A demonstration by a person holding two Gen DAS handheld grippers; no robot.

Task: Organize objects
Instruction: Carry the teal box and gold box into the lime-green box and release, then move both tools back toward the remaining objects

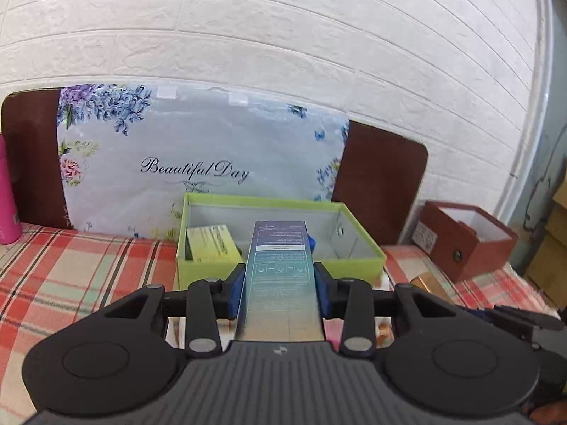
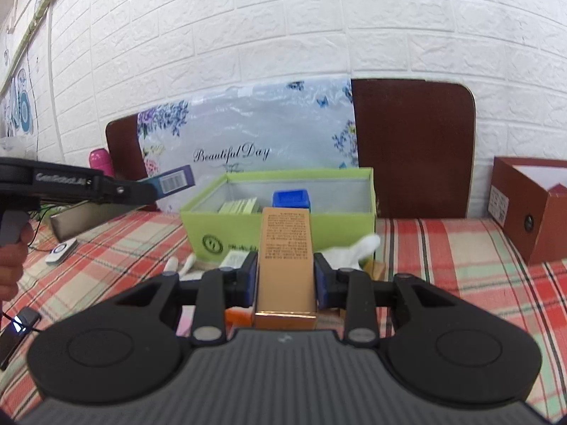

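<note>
"Beautiful Day" is printed on the floral plastic bag (image 1: 198,156).

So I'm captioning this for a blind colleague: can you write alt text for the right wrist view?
The right hand-held gripper grips a gold carton in front of an open green box on a plaid cloth. At left, the left hand-held gripper holds a blue carton.

A plaid cloth (image 2: 443,248) covers the surface. On it sit a green box (image 2: 283,226) near the middle, a brown box (image 2: 531,219) at the right, a pink bottle (image 1: 7,198) at the left, a white glove (image 2: 354,249) just beside the green box, and 2 small white tubes (image 2: 180,265).
</note>
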